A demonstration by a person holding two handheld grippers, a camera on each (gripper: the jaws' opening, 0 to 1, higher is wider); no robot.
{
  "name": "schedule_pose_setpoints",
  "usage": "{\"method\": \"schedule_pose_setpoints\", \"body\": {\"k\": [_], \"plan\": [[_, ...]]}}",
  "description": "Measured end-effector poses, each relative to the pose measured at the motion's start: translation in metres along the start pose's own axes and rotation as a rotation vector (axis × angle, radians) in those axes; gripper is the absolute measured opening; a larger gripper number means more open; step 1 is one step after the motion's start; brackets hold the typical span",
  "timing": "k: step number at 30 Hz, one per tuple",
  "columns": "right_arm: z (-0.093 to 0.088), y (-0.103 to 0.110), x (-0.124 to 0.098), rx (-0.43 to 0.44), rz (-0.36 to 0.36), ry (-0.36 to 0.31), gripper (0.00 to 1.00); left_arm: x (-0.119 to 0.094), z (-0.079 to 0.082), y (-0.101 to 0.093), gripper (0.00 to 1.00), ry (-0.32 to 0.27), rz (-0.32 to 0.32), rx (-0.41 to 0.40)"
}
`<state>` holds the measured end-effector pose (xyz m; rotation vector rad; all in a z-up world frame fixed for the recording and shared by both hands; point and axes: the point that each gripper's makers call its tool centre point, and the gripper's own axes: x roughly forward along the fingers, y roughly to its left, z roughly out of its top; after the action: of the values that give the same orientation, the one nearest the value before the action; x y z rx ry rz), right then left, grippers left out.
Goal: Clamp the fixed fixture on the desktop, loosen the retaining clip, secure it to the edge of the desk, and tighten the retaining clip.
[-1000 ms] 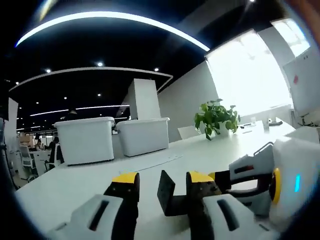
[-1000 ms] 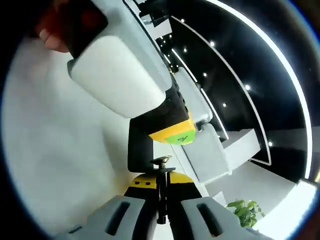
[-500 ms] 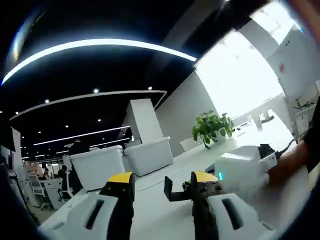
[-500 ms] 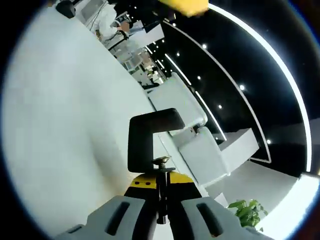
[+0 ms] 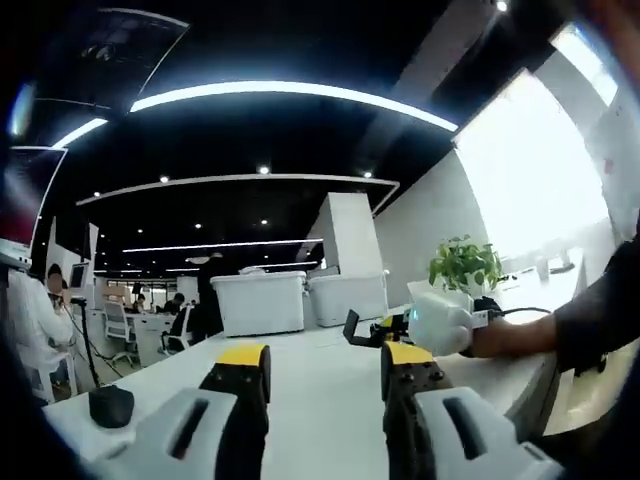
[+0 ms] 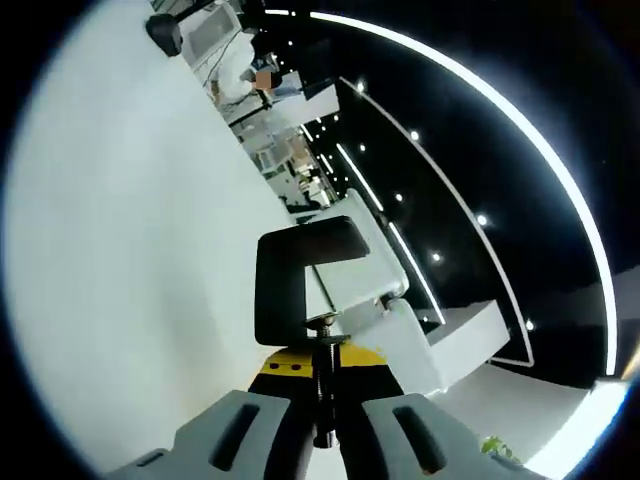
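My right gripper (image 6: 318, 420) is clenched on the black C-clamp fixture (image 6: 300, 285), its threaded screw (image 6: 322, 385) running down between the jaws; the clamp's mouth faces the white desk (image 6: 120, 260). My left gripper (image 5: 325, 375) is released, jaws apart, nothing between them, above the desk (image 5: 320, 390). Ahead of it I see the right gripper (image 5: 440, 322) holding the clamp (image 5: 352, 328). Two white storage bins (image 5: 300, 300), a potted plant (image 5: 465, 265), a computer mouse (image 5: 110, 407). No legible writing.

Bins (image 5: 260, 303): at the far side of the surface (image 5: 320, 390).
Plant (image 5: 465, 266): right of the bins.
Mouse (image 5: 110, 406): on the surface, at its left.
Clamp (image 6: 300, 280): above the surface, in the right gripper (image 6: 320, 385) jaws.
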<state>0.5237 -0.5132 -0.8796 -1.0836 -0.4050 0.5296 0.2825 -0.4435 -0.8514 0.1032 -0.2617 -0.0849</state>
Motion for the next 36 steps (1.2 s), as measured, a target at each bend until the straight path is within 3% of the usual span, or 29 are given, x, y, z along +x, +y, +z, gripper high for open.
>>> {"method": "schedule_pose_setpoints", "body": {"k": [4,6,10,19,21,24,25,33,36], "plan": [[-0.002,-0.008,-0.014,0.115,-0.01,0.013,0.02,-0.018,0.001,0.0,0.45,0.035,-0.002,0.073],[0.001,-0.009,-0.028,0.154,0.002,0.01,0.02,-0.025,0.003,0.003,0.45,0.039,0.003,0.072],[0.006,-0.007,-0.061,0.19,0.015,0.009,0.02,-0.034,-0.009,0.015,0.45,0.079,0.044,-0.055],[0.028,-0.022,-0.118,0.282,-0.005,-0.022,0.03,-0.039,-0.006,0.023,0.44,0.078,0.061,-0.122],[0.032,-0.022,-0.131,0.295,-0.004,-0.031,0.02,-0.041,-0.003,0.019,0.45,0.073,0.051,-0.18],[0.035,-0.019,-0.144,0.312,0.001,-0.031,0.03,-0.043,-0.001,0.01,0.45,0.064,0.026,-0.359],[0.036,-0.018,-0.15,0.317,0.002,-0.032,0.02,-0.044,-0.001,0.009,0.45,0.063,0.027,-0.378],[0.042,-0.008,-0.196,0.4,0.005,-0.048,0.02,-0.057,0.003,-0.004,0.46,0.077,0.006,-0.26],[0.043,0.002,-0.213,0.395,0.005,-0.03,0.02,-0.06,0.006,-0.01,0.47,0.073,-0.025,-0.263]]}}
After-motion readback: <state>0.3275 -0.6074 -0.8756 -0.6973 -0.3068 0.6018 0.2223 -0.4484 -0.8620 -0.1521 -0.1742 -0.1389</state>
